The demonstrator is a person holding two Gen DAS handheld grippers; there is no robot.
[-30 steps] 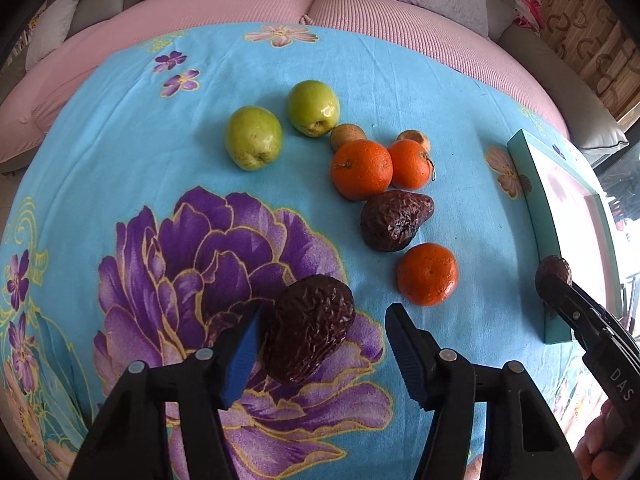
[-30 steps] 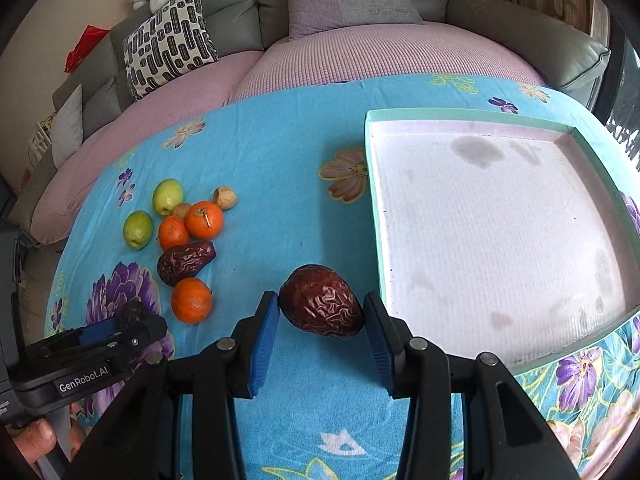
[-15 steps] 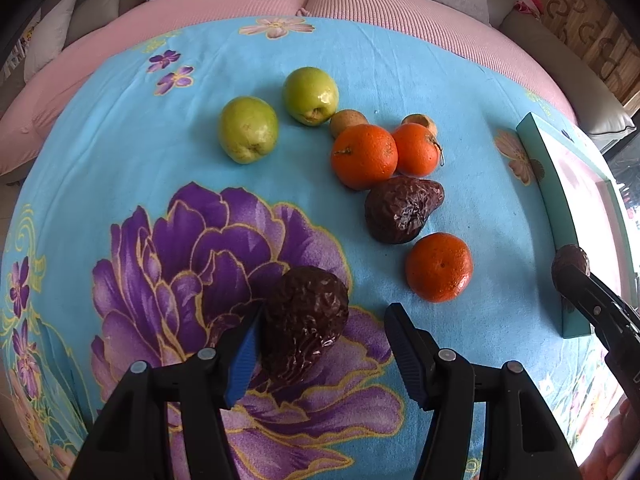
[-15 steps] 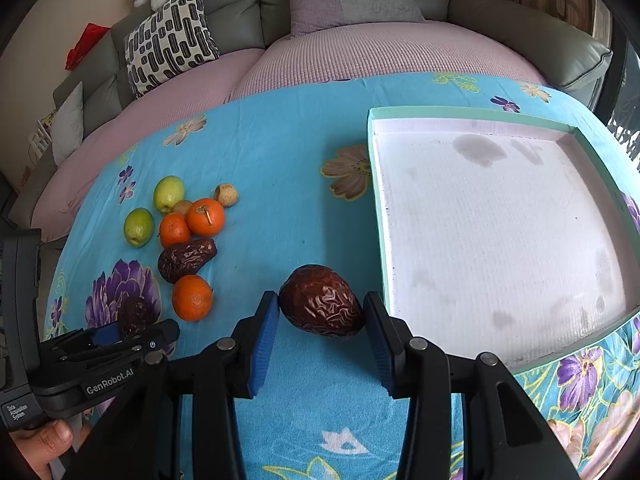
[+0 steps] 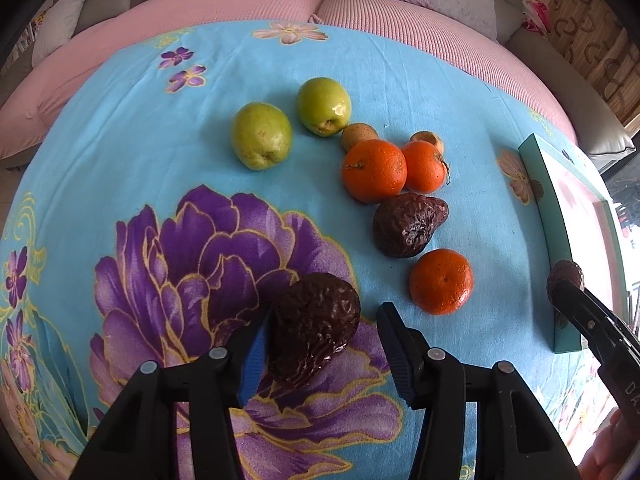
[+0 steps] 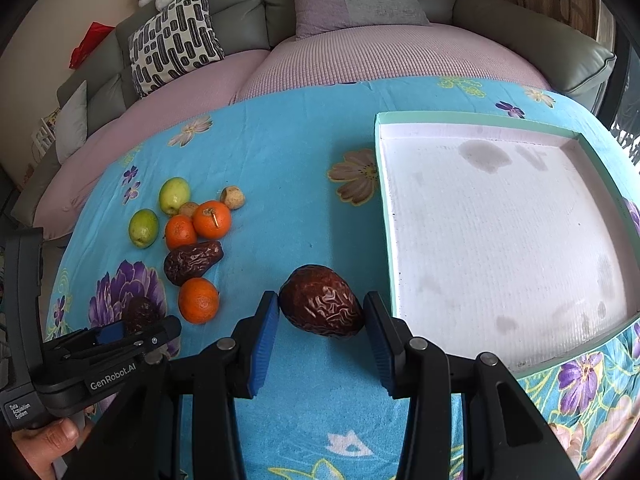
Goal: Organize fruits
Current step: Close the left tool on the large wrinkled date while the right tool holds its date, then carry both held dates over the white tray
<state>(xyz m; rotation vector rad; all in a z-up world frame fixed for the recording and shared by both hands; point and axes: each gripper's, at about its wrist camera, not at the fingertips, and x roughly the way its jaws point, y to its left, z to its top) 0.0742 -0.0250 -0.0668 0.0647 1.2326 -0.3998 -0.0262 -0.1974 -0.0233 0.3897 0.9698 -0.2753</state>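
Fruits lie on a desk [image 6: 304,184] draped in a soft turquoise cloth printed with large purple flowers. Near the desk's far left side sit two smooth green apples [image 5: 262,135], three dimpled orange tangerines [image 5: 374,171], two small tan, rough-skinned round fruits [image 5: 359,136] and a dark brown, deeply wrinkled, pear-shaped fruit [image 5: 408,225]. The left claw [image 5: 322,350] straddles a second wrinkled brown fruit [image 5: 314,330] lying on the big purple flower; its blue ribbed left pad touches the fruit, the right pad stands clear of it, and the jaws are closing, narrower than a second ago. The right claw [image 6: 322,320] pinches a third wrinkled, glossy brown fruit [image 6: 320,306] between its blue ribbed pads, just beside the left wall of a shallow rectangular tray [image 6: 386,240] with mint-green walls and a stained white corrugated floor, which sits at the desk's right side. That grip and position look unchanged from a second ago. The left tool's black body reads "GenRobot.AI" and "Data Acquisition System", with a thumb [image 6: 60,434] beside it. Behind the desk is a grey sofa [image 6: 240,8] with pink waffle-textured covers and a black-and-white patterned cushion [image 6: 176,28].
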